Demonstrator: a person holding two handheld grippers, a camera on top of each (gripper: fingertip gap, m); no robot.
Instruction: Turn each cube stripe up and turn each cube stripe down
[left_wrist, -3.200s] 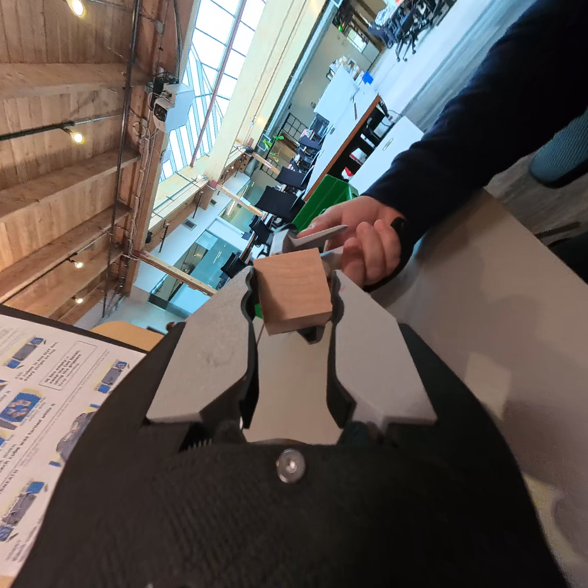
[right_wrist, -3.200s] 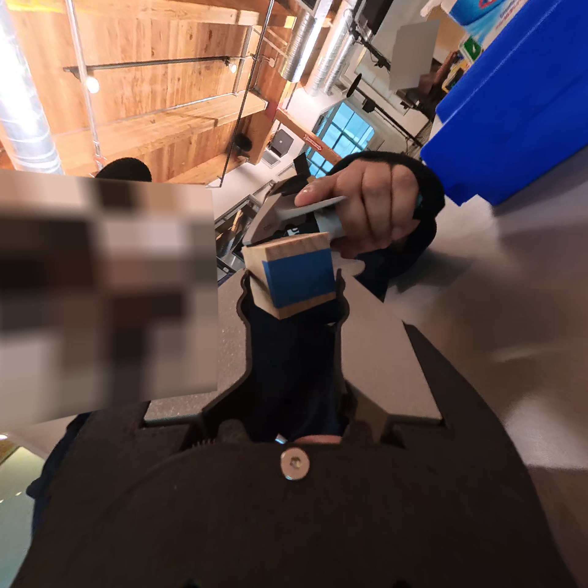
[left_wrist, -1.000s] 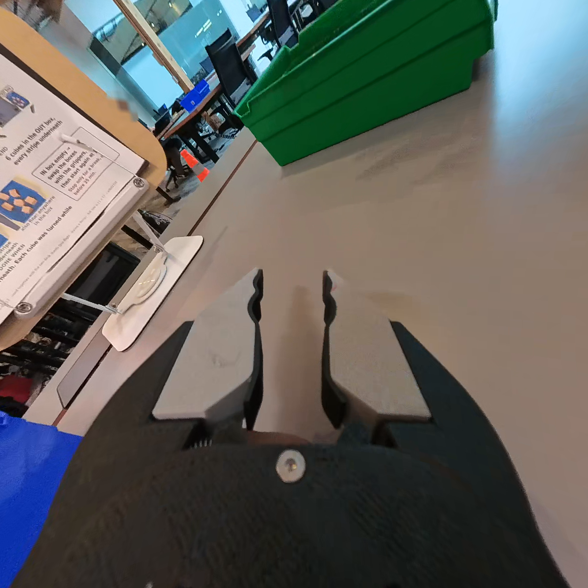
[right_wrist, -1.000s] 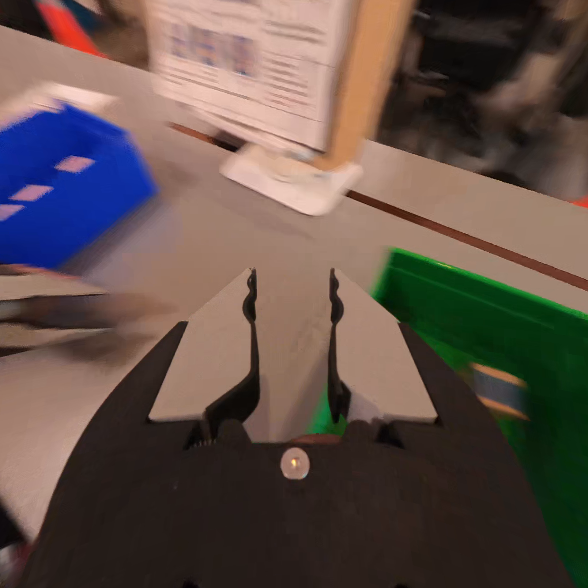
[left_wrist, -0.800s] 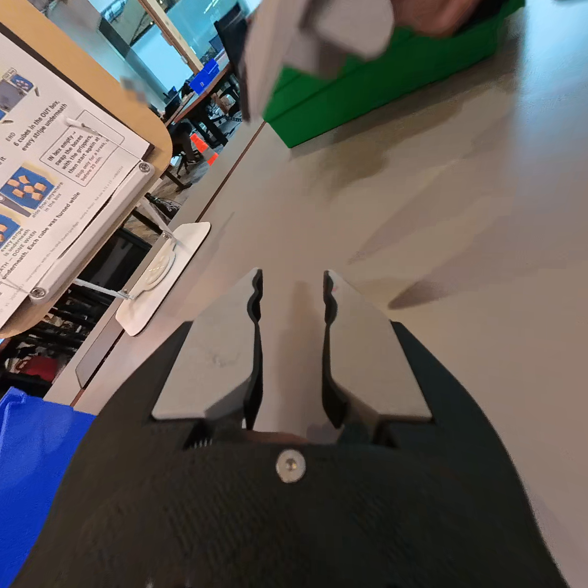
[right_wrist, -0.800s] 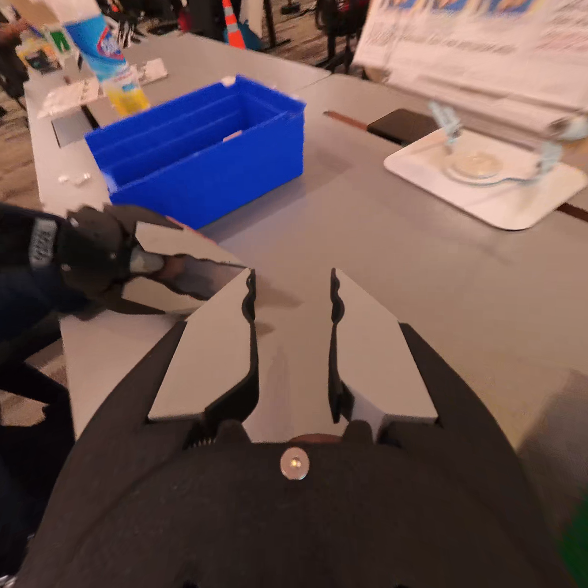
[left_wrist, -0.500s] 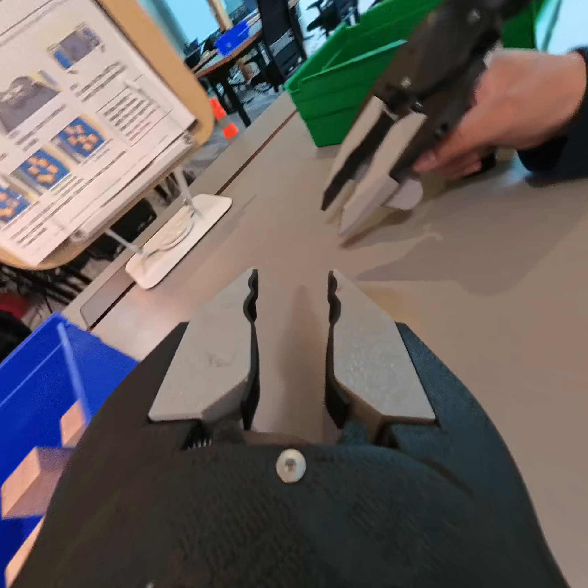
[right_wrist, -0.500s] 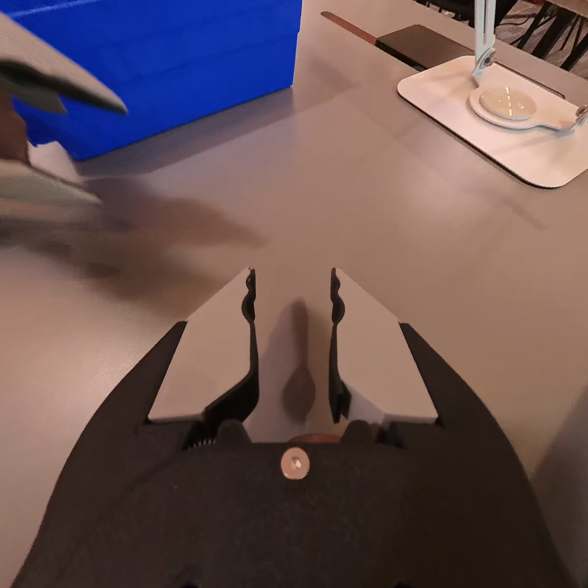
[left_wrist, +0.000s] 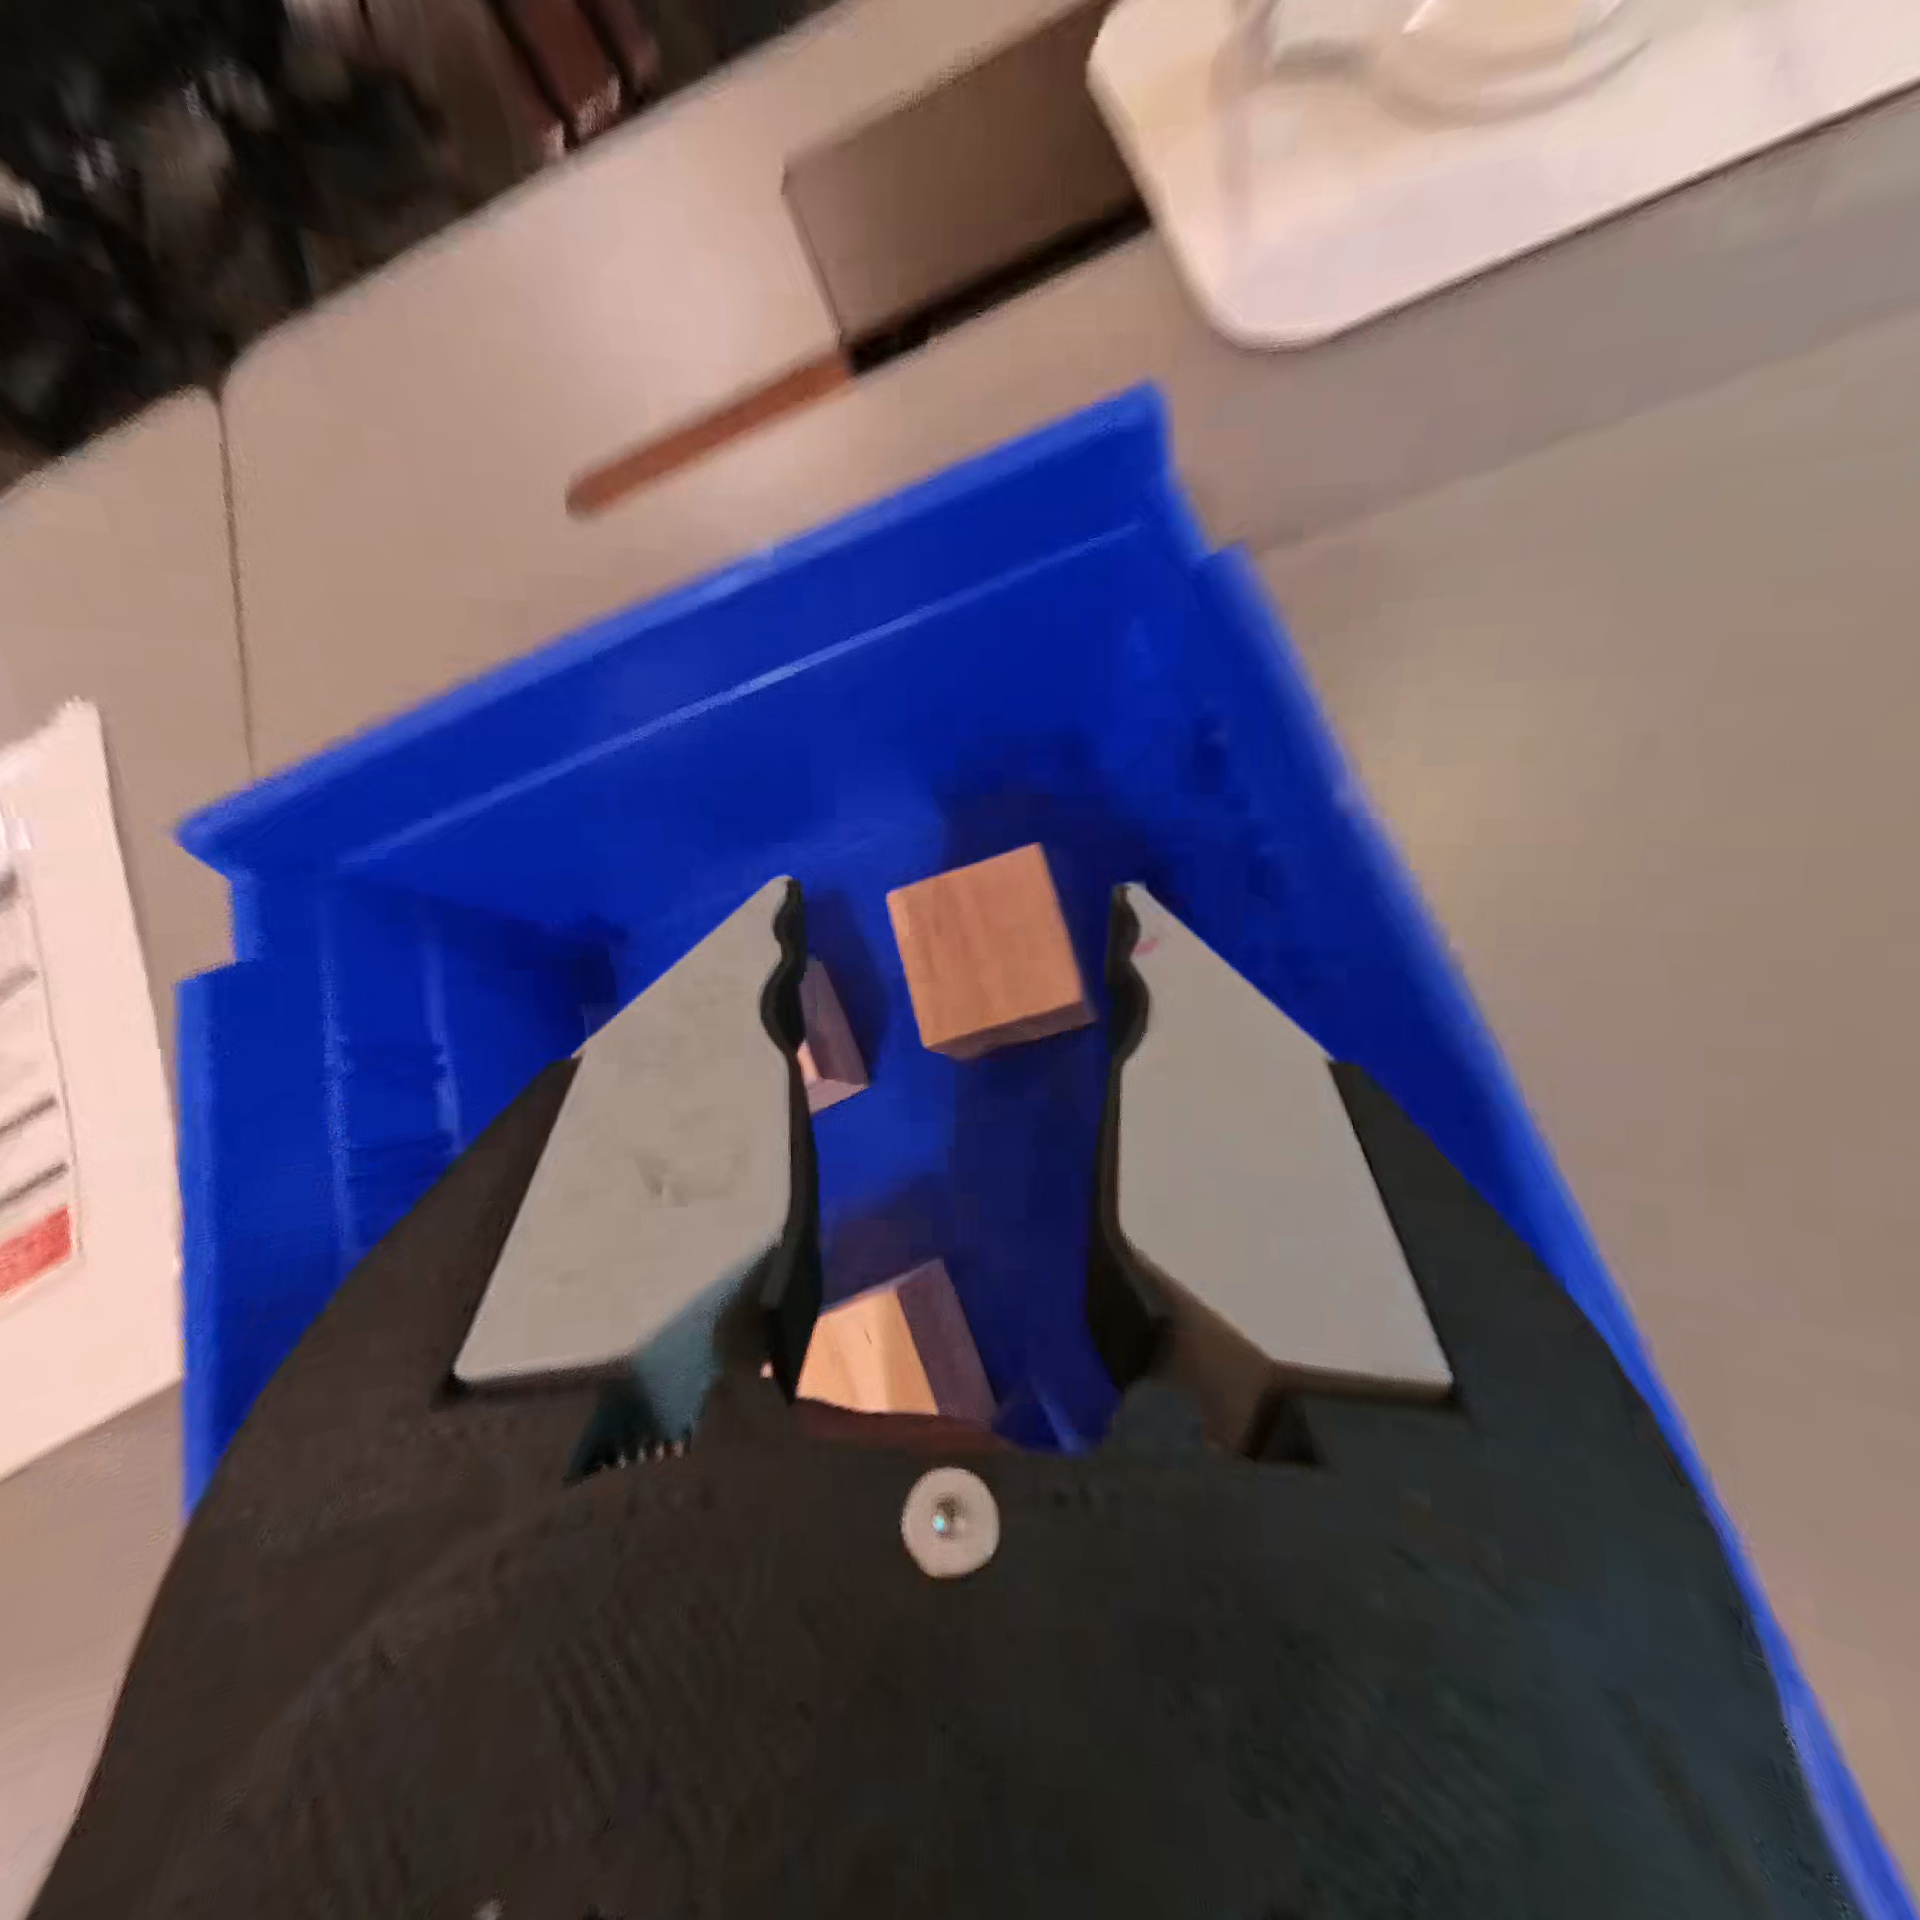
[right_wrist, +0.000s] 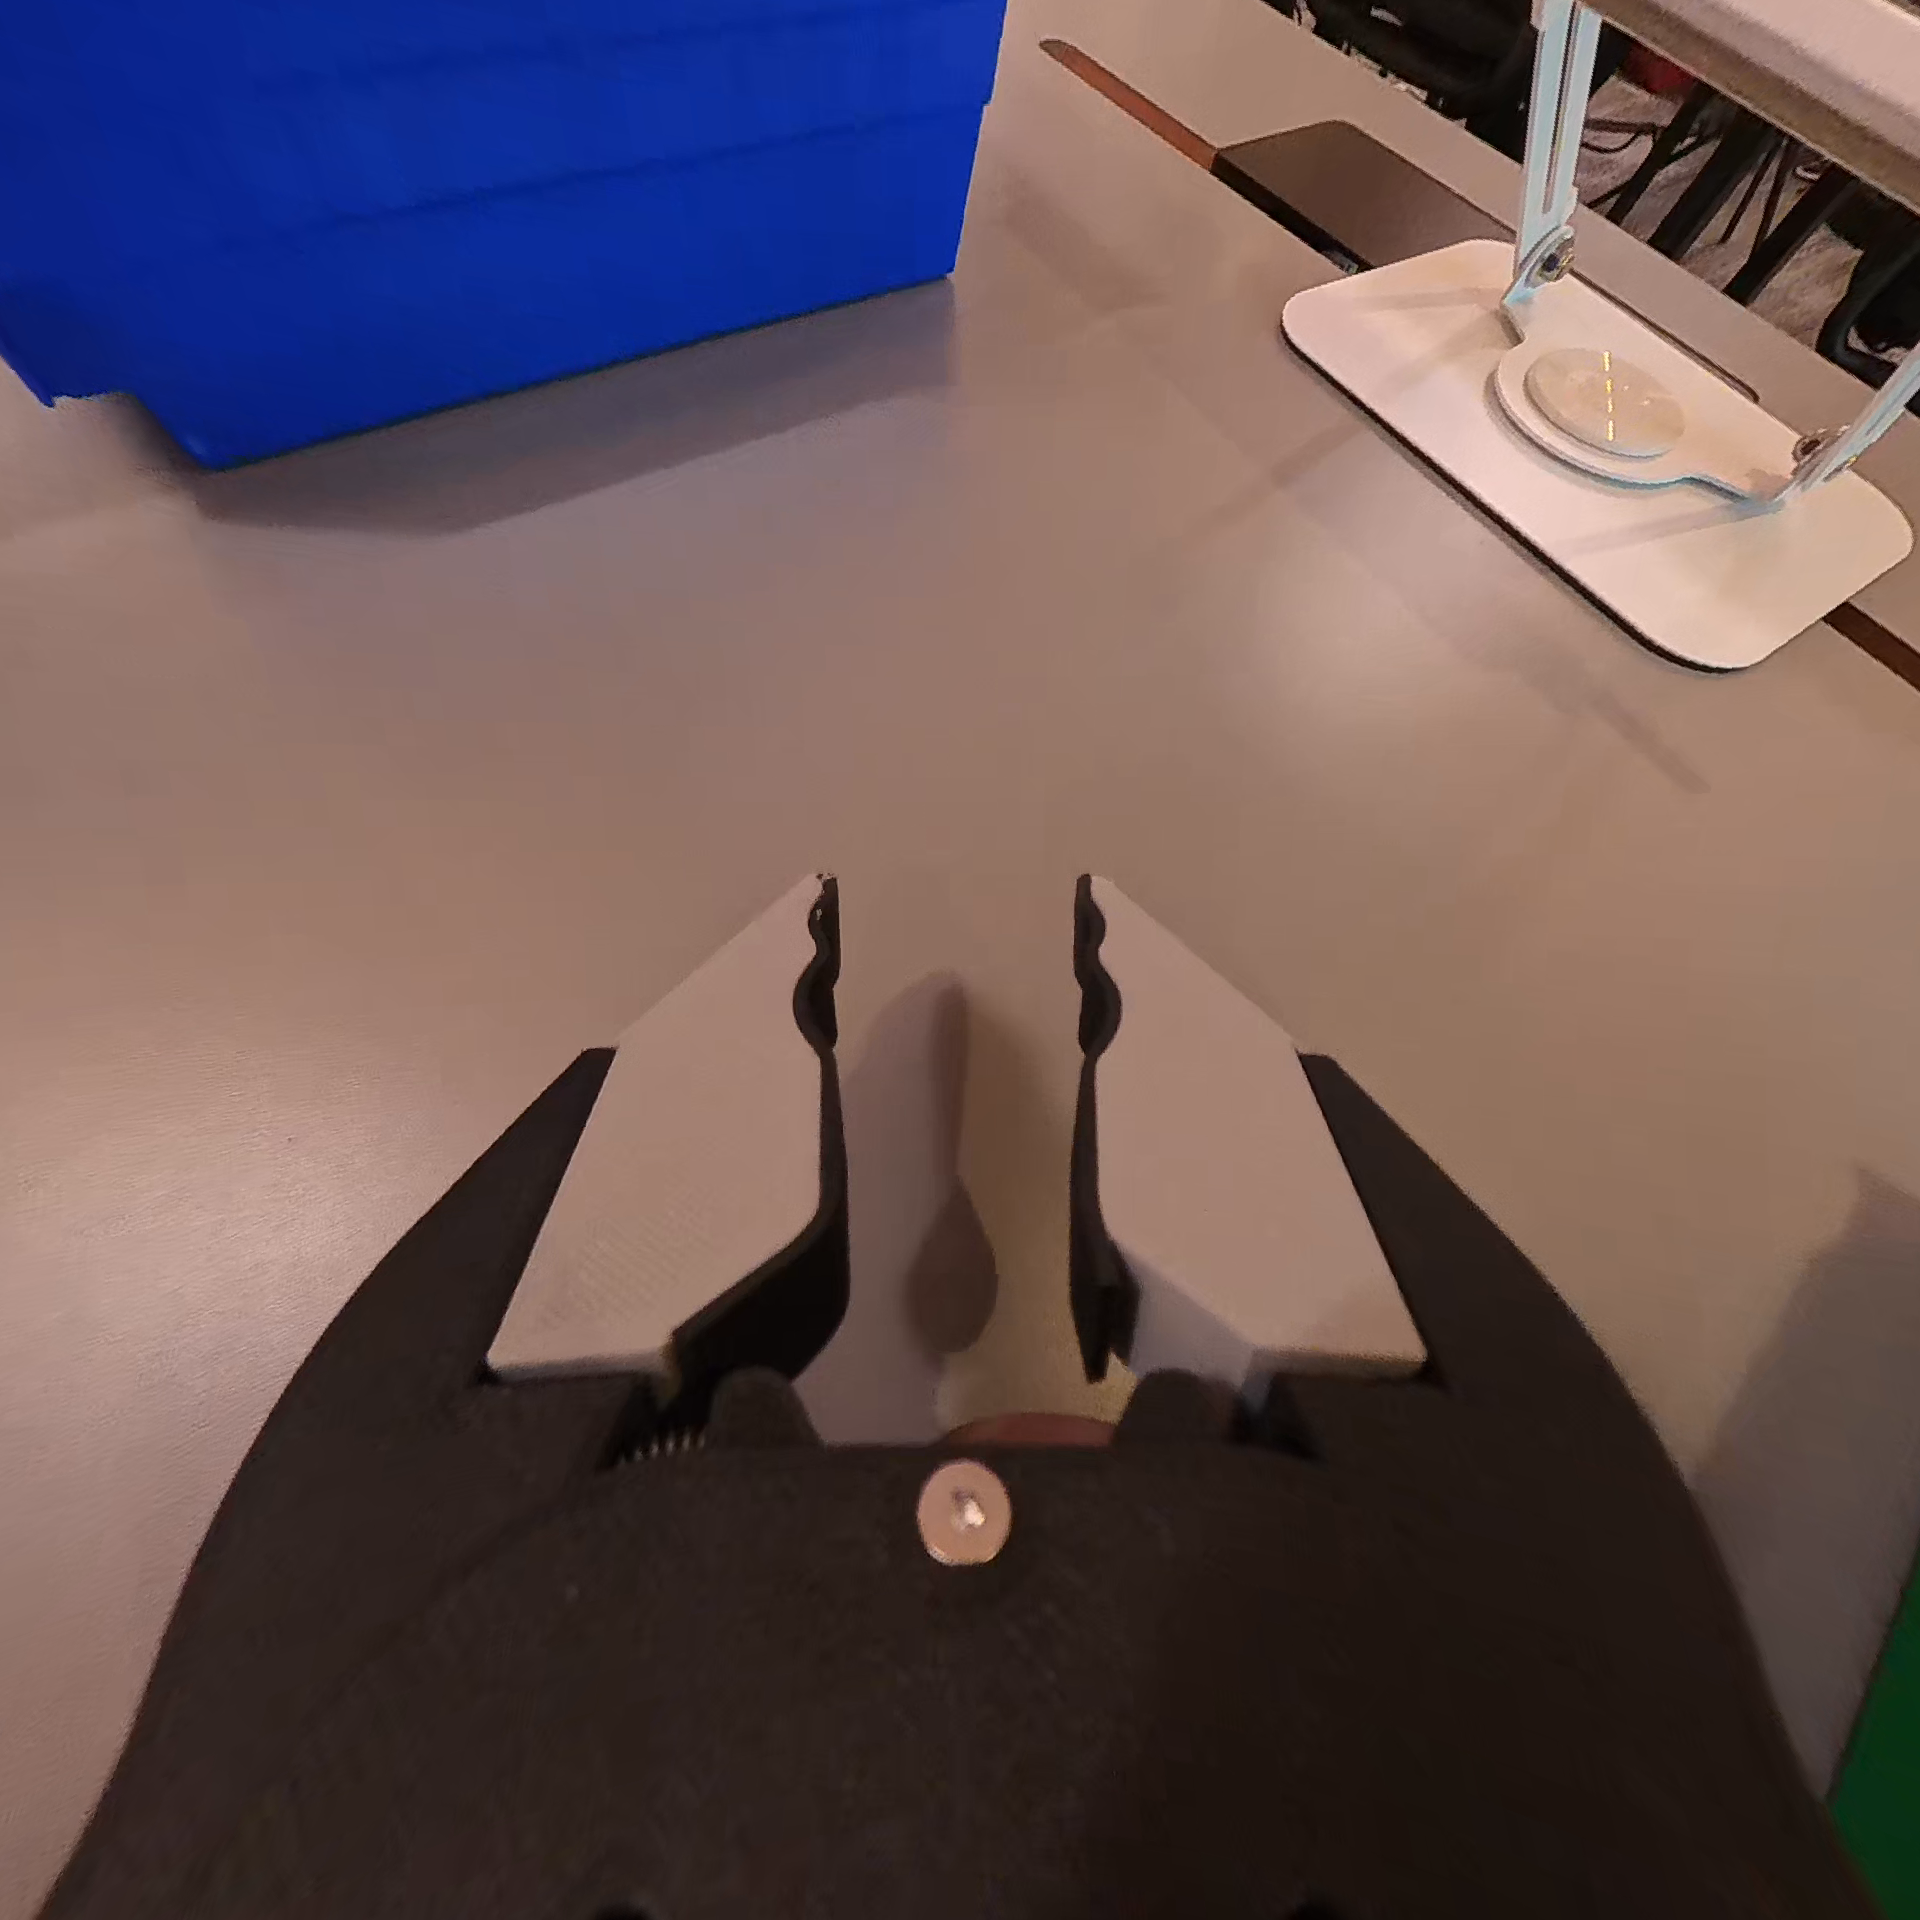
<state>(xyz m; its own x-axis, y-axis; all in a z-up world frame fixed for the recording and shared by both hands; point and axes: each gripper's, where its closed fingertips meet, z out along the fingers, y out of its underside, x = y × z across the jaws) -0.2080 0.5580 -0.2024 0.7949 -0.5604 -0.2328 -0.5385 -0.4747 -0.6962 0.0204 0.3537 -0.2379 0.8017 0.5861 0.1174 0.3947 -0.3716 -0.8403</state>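
Note:
In the left wrist view my left gripper (left_wrist: 951, 899) is open and empty above a blue bin (left_wrist: 727, 665). A wooden cube (left_wrist: 982, 961) lies on the bin floor just beyond and between the fingertips, plain face up. A second cube (left_wrist: 831, 1039) is partly hidden behind the left finger. A third cube (left_wrist: 883, 1351) shows between the fingers near the palm. In the right wrist view my right gripper (right_wrist: 951, 894) is open and empty, low over the grey table (right_wrist: 416, 831). The blue bin (right_wrist: 488, 208) stands at its far left.
A white stand base (right_wrist: 1600, 447) with a metal bracket sits at the right wrist view's far right, also at the left wrist view's top right (left_wrist: 1455, 156). A green bin edge (right_wrist: 1886, 1766) shows bottom right. A white printed sheet (left_wrist: 52, 1091) lies left of the blue bin.
My left gripper swung left from the open table to over the blue bin and opened wider. My right gripper stayed low over the table, shifting slightly; the left gripper left its view.

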